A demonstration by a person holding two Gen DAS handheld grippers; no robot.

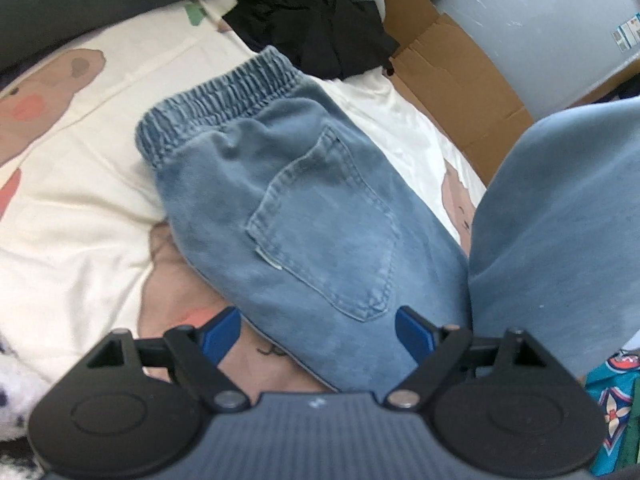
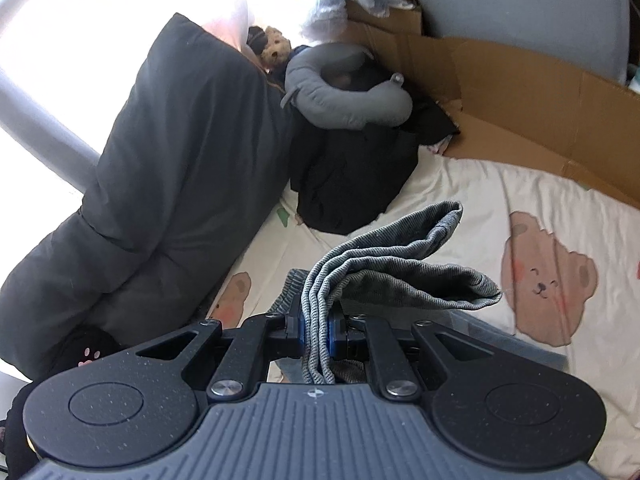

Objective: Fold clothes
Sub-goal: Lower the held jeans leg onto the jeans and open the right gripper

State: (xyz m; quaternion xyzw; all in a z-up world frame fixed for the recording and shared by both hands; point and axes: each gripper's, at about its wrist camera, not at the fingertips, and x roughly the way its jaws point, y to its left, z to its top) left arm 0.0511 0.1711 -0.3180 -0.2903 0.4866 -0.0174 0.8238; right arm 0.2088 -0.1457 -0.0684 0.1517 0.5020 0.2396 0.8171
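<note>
Light-blue denim trousers with an elastic waistband (image 1: 280,208) spread across the cream bear-print bedsheet (image 1: 80,200), back pocket up, one leg lifted at their right, likely mid-fold. Left claw (image 1: 318,330) wide and empty over them; right claw (image 2: 316,330) clamped on bunched denim hems (image 2: 384,264). Brown cardboard box (image 2: 520,120) beyond the sheet, contents unclear.

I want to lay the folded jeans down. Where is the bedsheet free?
Free: the bedsheet between the black clothes and the cardboard, around the printed bear; also left of the jeans. Crowded: the corner with the neck pillow.
</note>
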